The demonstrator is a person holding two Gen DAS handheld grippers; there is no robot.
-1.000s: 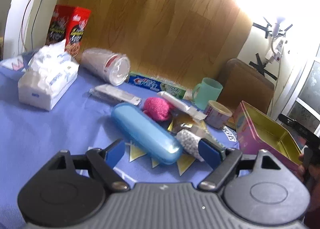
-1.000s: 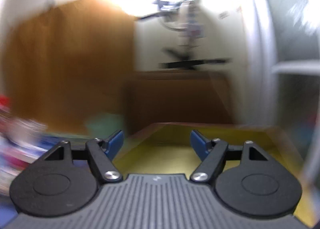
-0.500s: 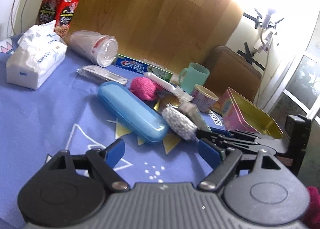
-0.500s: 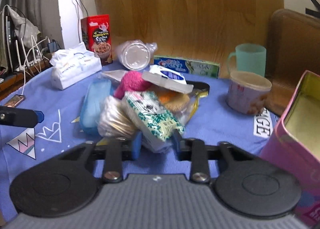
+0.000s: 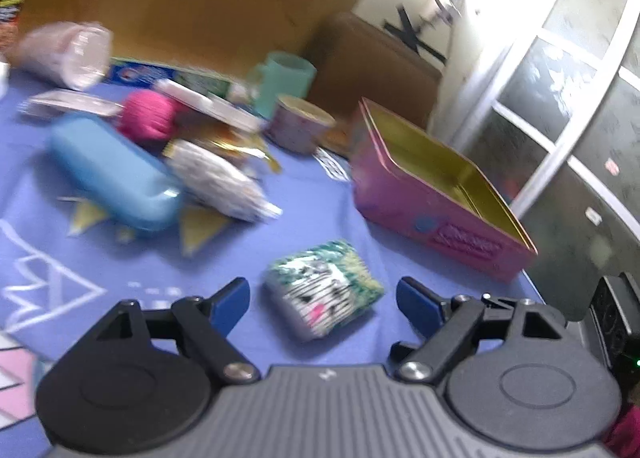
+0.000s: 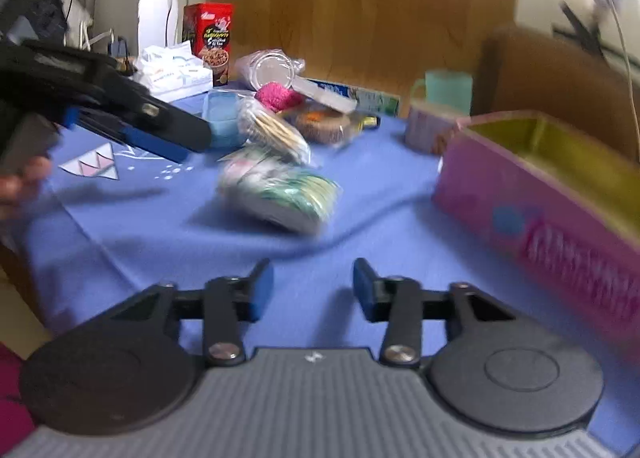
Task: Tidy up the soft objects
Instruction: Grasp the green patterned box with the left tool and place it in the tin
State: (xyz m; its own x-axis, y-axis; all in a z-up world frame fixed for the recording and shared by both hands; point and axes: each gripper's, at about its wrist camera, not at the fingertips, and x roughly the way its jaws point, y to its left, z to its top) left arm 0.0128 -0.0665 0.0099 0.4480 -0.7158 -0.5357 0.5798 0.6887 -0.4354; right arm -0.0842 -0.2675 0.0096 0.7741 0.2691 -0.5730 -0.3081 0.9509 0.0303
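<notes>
Whereas half a second ago the right gripper (image 6: 313, 290) was clamped on the green-patterned tissue pack (image 6: 280, 193) at the edge of the clutter, the pack now lies free on the blue tablecloth (image 6: 160, 225), apart from the pile and short of the pink tin (image 6: 552, 209). The right gripper's fingers stand apart with nothing between them, drawn back from the pack. The left gripper (image 5: 323, 302) has swung toward the pack (image 5: 324, 288), which sits on the cloth between and just ahead of its spread fingers, untouched by either pad.

Motion blur smears both views, so the pack's print cannot be read and its edges are soft. In the right wrist view the left gripper (image 6: 132, 129) crosses the left side and hides part of the blue case (image 6: 222, 123).

The pack appears as a soft, rounded block in clear wrap, white with green patterning and a pink spot.

Beyond it lie a bag of cotton swabs (image 5: 218, 179), the blue case (image 5: 114, 173), a pink knitted ball (image 5: 150, 119), a small cup (image 5: 300, 127), a teal mug (image 5: 286, 77) and the open tin (image 5: 432, 193), its gold interior bare where visible.
</notes>
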